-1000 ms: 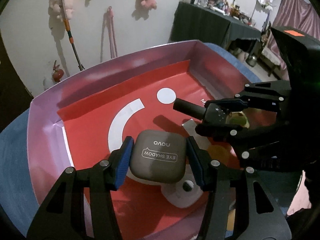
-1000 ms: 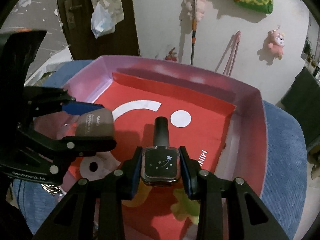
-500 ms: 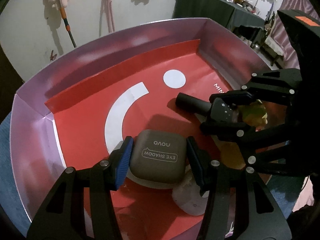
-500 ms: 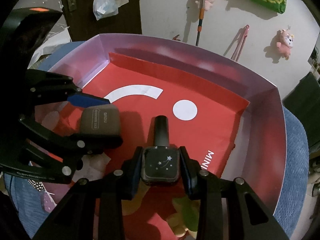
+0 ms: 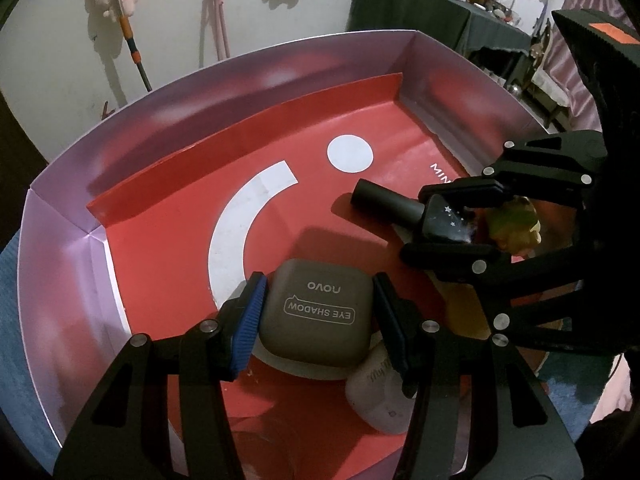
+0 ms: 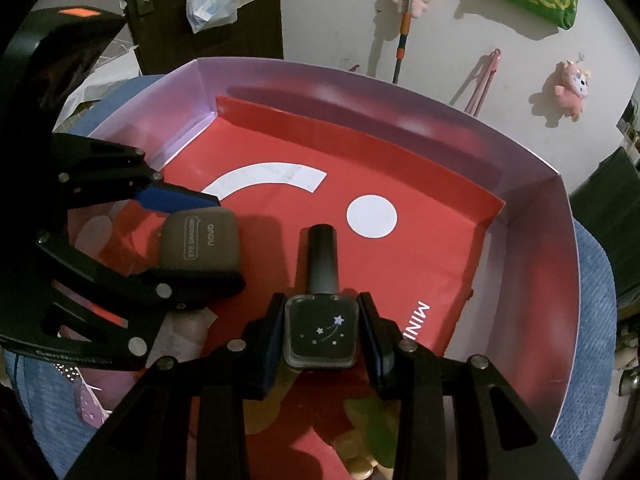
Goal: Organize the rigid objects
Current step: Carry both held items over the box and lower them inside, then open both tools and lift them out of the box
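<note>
Since a second ago both grippers have sunk closer to the red floor of the box (image 5: pixel 168 240), so the box walls fill more of each view and the room behind shows less; the grips themselves look unchanged. The left gripper (image 5: pixel 318 312) is clamped on a grey-brown eye shadow case (image 5: pixel 316 312) — its blue-padded fingers (image 5: pixel 248 320) press the case from both sides, and the printed lid faces up. The case sits low over the box floor, above a white arc printed on the red, with a pale rounded object (image 5: pixel 380 396) just beneath and beside it; whether the case rests on anything I cannot tell. The right gripper (image 6: pixel 322 332) is closed tight on a dark nail polish bottle (image 6: pixel 320 320), squeezing the square body with its small star print, while the black cap points away toward a white dot (image 6: pixel 372 216) on the floor of the box. In the left wrist view the bottle lies nearly level, its cap close over the red surface. A yellow-green toy (image 5: pixel 516 228) shows behind the right gripper's fingers. The box stands on a blue cloth (image 6: pixel 592 300), and pink plush toys (image 6: pixel 572 88) hang on the wall behind — well apart from the work.
</note>
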Demonstrator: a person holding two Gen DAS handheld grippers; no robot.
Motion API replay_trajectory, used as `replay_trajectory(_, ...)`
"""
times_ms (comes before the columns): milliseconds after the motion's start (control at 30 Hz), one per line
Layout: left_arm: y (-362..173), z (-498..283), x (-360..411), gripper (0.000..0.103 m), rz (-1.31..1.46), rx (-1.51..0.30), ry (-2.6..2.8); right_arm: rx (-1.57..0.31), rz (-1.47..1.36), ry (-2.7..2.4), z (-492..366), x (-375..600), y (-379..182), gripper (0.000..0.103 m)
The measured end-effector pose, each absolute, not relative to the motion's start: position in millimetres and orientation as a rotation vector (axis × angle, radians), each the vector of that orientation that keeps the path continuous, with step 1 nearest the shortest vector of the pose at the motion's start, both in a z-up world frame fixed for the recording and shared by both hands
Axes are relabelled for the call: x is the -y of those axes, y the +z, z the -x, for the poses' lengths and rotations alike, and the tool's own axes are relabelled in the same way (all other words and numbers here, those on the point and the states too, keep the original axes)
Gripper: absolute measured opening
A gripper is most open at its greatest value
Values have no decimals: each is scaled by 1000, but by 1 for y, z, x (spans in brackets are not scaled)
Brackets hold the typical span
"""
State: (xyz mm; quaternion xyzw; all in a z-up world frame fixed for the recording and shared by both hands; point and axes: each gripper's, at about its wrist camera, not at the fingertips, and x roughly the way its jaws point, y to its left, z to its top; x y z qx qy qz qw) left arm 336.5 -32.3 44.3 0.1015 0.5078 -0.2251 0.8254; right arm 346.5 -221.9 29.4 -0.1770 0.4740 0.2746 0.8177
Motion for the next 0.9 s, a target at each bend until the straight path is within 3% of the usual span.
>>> replay_trajectory(900, 43, -337, 32, 52, -207, -1080, -481, -1012, 388, 587, -347, 219, 28, 41)
